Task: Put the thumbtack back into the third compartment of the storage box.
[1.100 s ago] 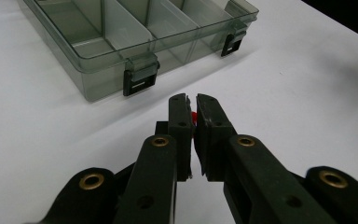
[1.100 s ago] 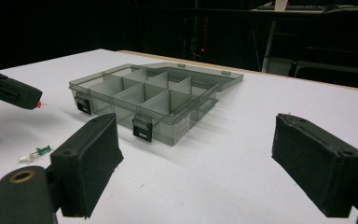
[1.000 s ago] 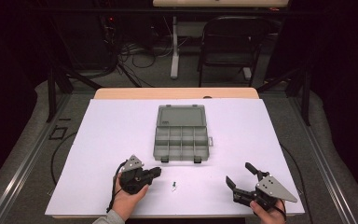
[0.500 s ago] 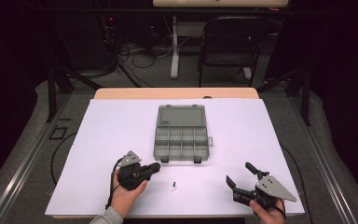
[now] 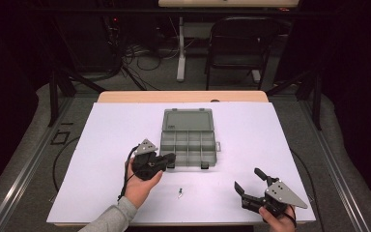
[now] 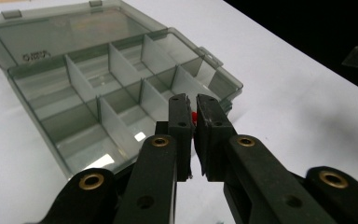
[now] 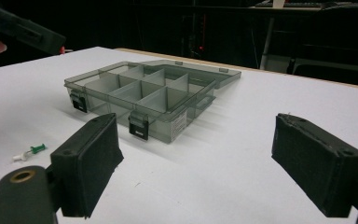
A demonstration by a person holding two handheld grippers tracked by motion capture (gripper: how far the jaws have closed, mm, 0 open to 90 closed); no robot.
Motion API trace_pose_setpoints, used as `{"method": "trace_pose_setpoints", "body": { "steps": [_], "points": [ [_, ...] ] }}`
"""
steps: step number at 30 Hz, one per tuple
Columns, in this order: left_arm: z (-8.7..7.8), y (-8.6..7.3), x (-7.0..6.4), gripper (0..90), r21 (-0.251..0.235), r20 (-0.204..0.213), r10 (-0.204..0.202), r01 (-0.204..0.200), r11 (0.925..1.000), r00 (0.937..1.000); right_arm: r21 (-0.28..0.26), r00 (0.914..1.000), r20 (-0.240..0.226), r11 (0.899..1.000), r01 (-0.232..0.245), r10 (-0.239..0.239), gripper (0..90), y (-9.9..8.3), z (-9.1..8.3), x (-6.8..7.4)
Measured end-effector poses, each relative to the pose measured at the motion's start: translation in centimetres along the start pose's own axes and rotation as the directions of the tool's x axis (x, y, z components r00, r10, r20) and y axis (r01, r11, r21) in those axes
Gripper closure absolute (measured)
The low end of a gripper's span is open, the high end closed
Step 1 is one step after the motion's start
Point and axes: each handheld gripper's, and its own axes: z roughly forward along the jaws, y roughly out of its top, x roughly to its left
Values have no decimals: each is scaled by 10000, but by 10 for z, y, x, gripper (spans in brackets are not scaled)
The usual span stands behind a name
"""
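A person seated at a white-covered table [image 5: 101, 145] works two hand-held grippers beside an open, smoke-grey compartment box [image 5: 188, 140] that lies near the table's middle, its clear lid [image 5: 187, 120] folded flat on the far side. The left gripper [image 5: 170, 158], gripped in the left hand [image 5: 140, 181], hangs at the box's near left corner, its jaws drawn almost together on a small red object [image 6: 194, 116], seemingly a push pin, pinched between the pads [image 6: 181, 116] just above the near row of compartments; little of the red piece shows in the left gripper view, so its exact form cannot be told. The box's grey dividers [image 6: 109, 63] split it into two rows of cells, and two dark latches [image 7: 138, 126] sit on its front wall. A second push pin [image 5: 179, 192], green-headed with a pale tip, lies on the white sheet in front of the box, apart from it and between the two hands; it appears as well in the right gripper view [image 7: 30, 151], on its side near the left jaw. The right gripper [image 5: 249, 181] is held low at the table's near right corner, well apart from the box, its jaws spread wide and holding nothing, with the right hand [image 5: 280, 222] just at the table edge. Behind the table stand a dark folding chair [image 5: 239, 46] and trailing cables on the floor
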Motion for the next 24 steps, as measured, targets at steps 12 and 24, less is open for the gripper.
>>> {"method": "trace_pose_setpoints", "body": {
  "steps": [12,24],
  "points": [
    [22,37,2,849,149,-128,0,2,9999,9999,19,10000,-30,10000,-30,30,145,0,1,-1],
    [51,51,11,849,444,-581,-188,213,9988,9981,55,10000,-50,10000,-63,63,145,-1,1,-1]
  ]
}}
